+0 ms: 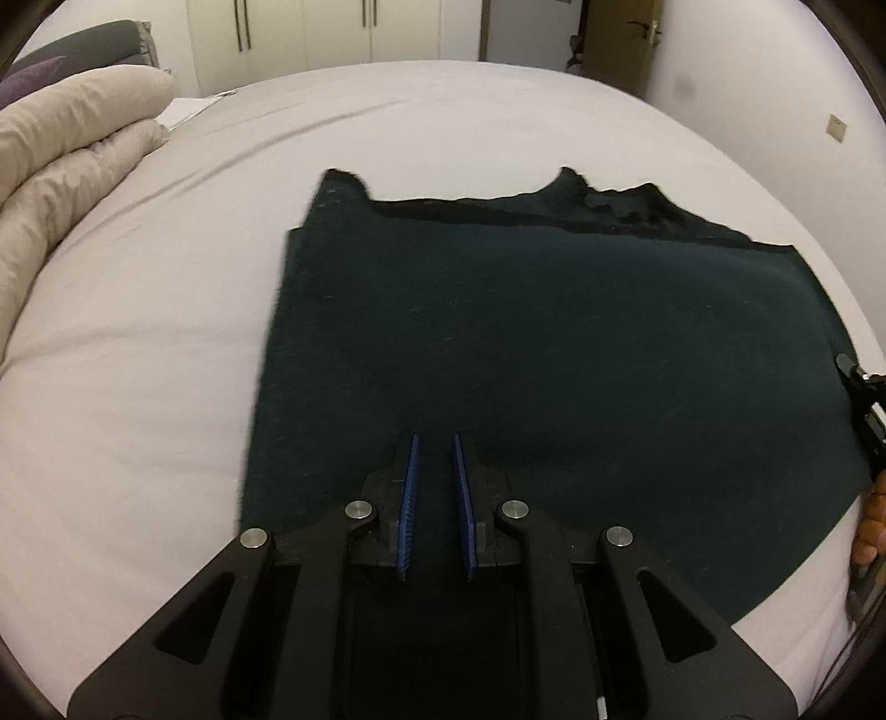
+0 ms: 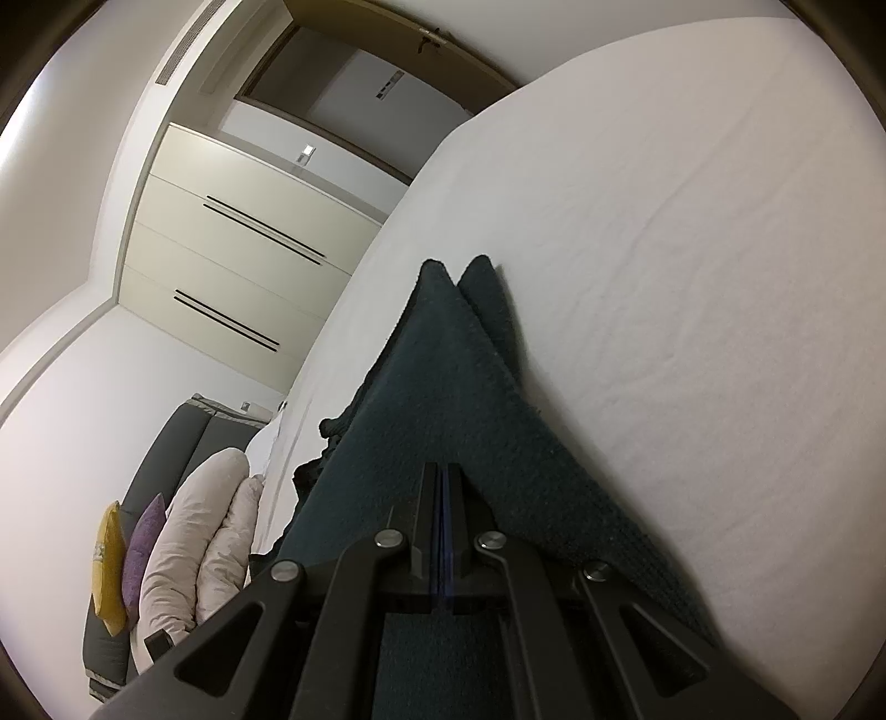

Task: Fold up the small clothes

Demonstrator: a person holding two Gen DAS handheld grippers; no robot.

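A dark green garment [image 1: 526,343] lies spread on the white bed sheet [image 1: 155,360], folded over with a darker edge along its far side. My left gripper [image 1: 435,443] hovers over its near edge, jaws open a small gap, holding nothing. In the right wrist view the same garment [image 2: 443,399] stretches ahead in two pointed layers. My right gripper [image 2: 442,471] is shut, the blue pads pressed together over the garment; whether cloth is pinched between them does not show. The right gripper also shows at the right edge of the left wrist view [image 1: 866,410].
A beige duvet [image 1: 61,160] is bunched at the left of the bed, with pillows [image 2: 149,554] beside it. White wardrobe doors [image 1: 332,27] and a wooden door [image 1: 620,44] stand beyond the bed. Bare sheet [image 2: 692,249] lies right of the garment.
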